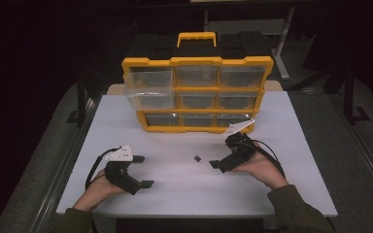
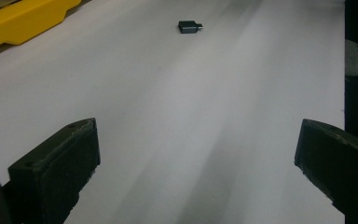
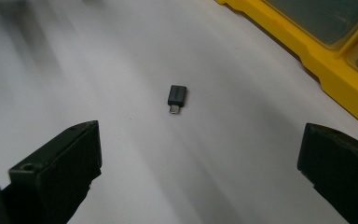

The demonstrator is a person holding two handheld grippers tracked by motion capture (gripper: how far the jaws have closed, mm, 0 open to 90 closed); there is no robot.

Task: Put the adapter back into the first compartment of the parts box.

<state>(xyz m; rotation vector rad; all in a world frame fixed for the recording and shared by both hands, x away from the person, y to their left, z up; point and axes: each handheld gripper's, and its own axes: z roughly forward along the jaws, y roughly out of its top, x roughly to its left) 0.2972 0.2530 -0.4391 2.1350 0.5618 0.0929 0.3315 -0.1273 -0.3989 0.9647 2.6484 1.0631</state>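
A small black adapter with a metal plug lies on the white table between my two grippers. My left gripper rests near the front left, open with nothing in it; in the left gripper view the adapter lies far ahead of its spread jaws. My right gripper sits just right of the adapter, open and pointing at it. In the right gripper view the adapter lies a short way ahead of the open gripper, apart from both jaws.
A yellow organizer with clear drawers stands at the table's back centre, its top-left drawer pulled out. Its yellow base shows in both gripper views. A dark floor surrounds the table.
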